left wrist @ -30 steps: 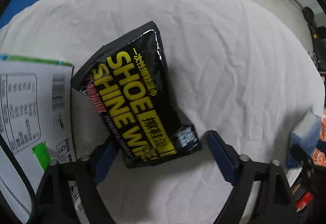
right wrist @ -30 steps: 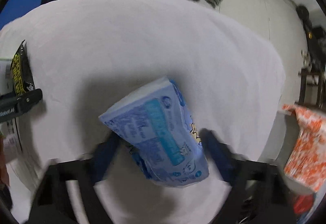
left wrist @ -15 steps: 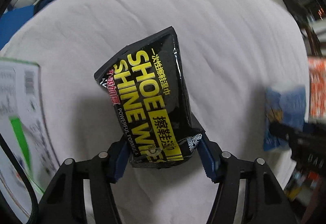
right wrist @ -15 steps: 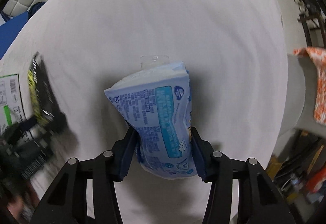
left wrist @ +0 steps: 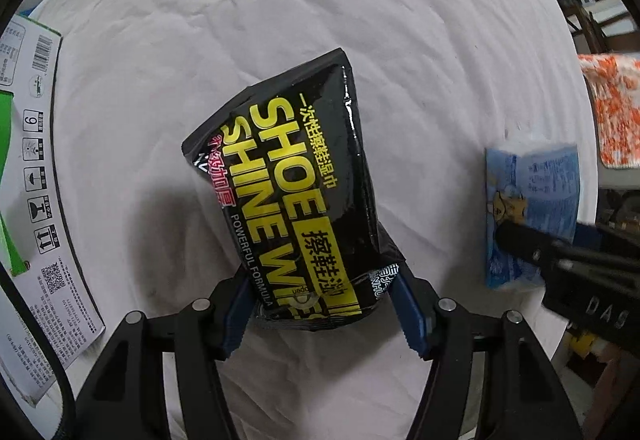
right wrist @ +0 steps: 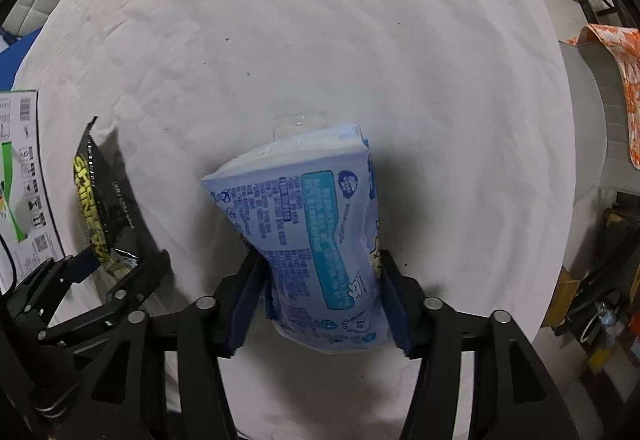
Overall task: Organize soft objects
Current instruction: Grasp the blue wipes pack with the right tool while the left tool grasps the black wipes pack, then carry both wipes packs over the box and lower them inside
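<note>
Left wrist view. The left tool clamps the lower end of the black pack, its blue pads pressed on both sides though the jaws are easing slightly apart. A second ago the pads stood wide of the pack as it lay flat on the sheet; now it hangs lifted above the sheet, right of the carton. Further right, the right tool carries the blue pack, with an orange cloth beyond.

Right wrist view. The right tool grips the blue pack at its lower end, its jaws likewise opening a little while the pads still press the squeezed sides. A second ago this pack was unclamped between spread jaws; it is now raised over the sheet. The left tool with the black pack sits between it and the carton.

Judgement: both grasps are complete, so the carry to a storage place can begin. Loosening jaws risk a slip.
</note>
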`<state>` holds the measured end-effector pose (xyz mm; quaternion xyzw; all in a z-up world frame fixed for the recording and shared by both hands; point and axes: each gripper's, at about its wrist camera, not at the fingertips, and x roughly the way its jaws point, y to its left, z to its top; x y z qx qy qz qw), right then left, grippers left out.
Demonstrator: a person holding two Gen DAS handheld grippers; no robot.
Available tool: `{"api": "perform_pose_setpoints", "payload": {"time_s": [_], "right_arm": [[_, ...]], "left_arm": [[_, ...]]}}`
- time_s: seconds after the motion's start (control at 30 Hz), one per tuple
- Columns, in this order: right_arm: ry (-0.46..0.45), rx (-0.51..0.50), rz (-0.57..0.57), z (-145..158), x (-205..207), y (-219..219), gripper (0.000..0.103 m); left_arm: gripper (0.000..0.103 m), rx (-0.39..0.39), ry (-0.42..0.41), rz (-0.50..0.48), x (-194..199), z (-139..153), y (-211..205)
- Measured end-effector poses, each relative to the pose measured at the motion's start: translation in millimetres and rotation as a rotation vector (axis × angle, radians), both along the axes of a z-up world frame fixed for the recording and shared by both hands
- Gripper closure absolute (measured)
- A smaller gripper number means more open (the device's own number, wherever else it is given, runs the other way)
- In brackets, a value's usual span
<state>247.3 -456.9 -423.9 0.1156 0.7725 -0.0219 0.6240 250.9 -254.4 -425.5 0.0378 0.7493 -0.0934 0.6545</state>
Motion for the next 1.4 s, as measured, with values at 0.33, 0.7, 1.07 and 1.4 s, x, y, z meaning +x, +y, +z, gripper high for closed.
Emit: {"api": "perform_pose_setpoints", "payload": {"time_s": [0.33, 0.7, 1.07, 1.4], "right_arm": [[-0.018, -0.049, -0.002, -9, -22, 11, 0.04], [-0.05, -0.11, 0.02, -16, -21, 49, 0.052], [-0.078, -0.103, 0.04, 1, -33, 74, 0.069], [-0.139, -0.071, 0.036, 42, -40, 80, 0.07]], "left_arm": [[0.042, 0.078, -0.043, 0.005, 12, 10, -23], [0.051, 0.068, -0.065, 0.033, 6, 11, -22], [0.055, 0.036, -0.079, 0.076, -2, 30, -1], [0.055, -0.007, -0.166, 0.071, -10, 80, 4]]}}
